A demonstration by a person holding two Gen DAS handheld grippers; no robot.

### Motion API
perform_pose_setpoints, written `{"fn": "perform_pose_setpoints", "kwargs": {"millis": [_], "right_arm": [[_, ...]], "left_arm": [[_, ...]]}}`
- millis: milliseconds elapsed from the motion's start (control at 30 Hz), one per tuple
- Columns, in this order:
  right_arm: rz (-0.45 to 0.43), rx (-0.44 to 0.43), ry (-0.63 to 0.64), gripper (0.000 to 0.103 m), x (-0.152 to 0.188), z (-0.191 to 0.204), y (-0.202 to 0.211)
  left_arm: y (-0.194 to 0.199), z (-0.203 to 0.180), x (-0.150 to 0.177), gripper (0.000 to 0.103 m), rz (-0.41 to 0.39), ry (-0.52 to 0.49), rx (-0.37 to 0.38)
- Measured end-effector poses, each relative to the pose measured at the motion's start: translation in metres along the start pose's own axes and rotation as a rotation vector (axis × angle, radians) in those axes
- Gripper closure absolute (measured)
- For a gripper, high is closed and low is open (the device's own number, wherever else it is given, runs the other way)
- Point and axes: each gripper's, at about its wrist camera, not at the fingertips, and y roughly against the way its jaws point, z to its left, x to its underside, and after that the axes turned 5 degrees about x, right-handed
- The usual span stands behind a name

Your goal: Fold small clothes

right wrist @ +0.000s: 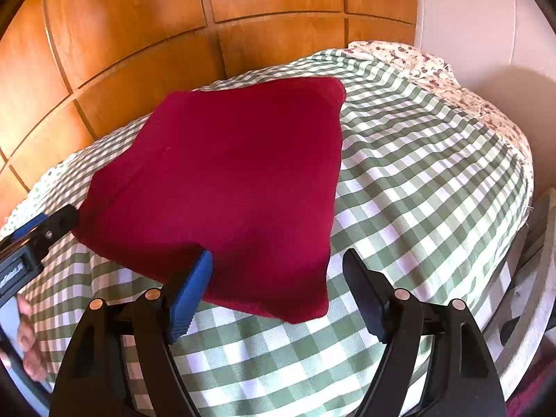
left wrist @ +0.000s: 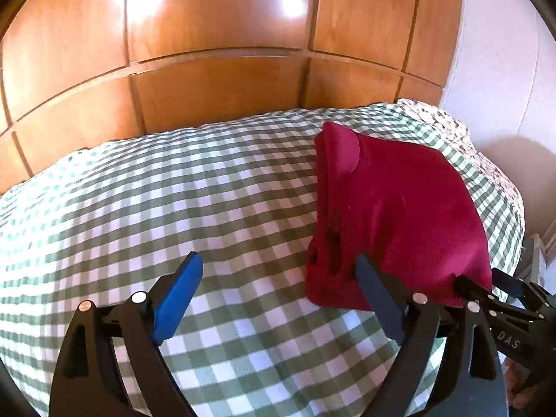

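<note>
A dark red garment point(right wrist: 236, 180), folded into a rough square, lies on the green-and-white checked bedcover point(right wrist: 417, 180). In the left wrist view the garment point(left wrist: 399, 215) is at the right, with folded layers along its left edge. My left gripper point(left wrist: 278, 271) is open; its right finger rests at the garment's near left corner. My right gripper point(right wrist: 278, 267) is open, its jaws standing on either side of the garment's near edge, just above the cloth. The right gripper also shows in the left wrist view point(left wrist: 486, 285) at the garment's near right corner. The left gripper appears at the left edge of the right wrist view point(right wrist: 55, 226).
A wooden panelled headboard point(left wrist: 222, 69) stands behind the bed. A floral sheet point(right wrist: 451, 76) shows at the far right edge of the bed, next to a white wall point(right wrist: 469, 17). The bed drops off at the right, where a white piece of furniture point(right wrist: 535, 312) stands.
</note>
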Motion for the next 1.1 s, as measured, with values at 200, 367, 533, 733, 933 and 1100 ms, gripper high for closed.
{"fn": "perform_pose_setpoints", "kwargs": {"millis": [200, 367, 533, 733, 933, 1100], "right_arm": [[-0.059, 0.048, -0.033, 0.018, 0.004, 0.001, 0.02], [-0.11, 0.079, -0.037, 0.013, 0.008, 0.008, 0.038], [-0.171, 0.101, -0.043, 0.01, 0.014, 0.017, 0.057], [-0.181, 0.128, -0.065, 0.008, 0.021, 0.022, 0.063], [-0.192, 0.14, -0.054, 0.008, 0.025, 0.027, 0.064], [-0.203, 0.133, -0.048, 0.008, 0.026, 0.029, 0.067]], "left_arm": [[0.02, 0.003, 0.007, 0.008, -0.046, 0.026, -0.045], [0.03, 0.006, 0.012, 0.004, -0.071, 0.042, -0.072], [0.039, 0.007, 0.016, 0.003, -0.09, 0.046, -0.081], [0.046, 0.009, 0.023, 0.003, -0.094, 0.054, -0.077], [0.052, 0.01, 0.027, 0.003, -0.101, 0.059, -0.08], [0.06, 0.009, 0.028, 0.003, -0.12, 0.056, -0.078]]}}
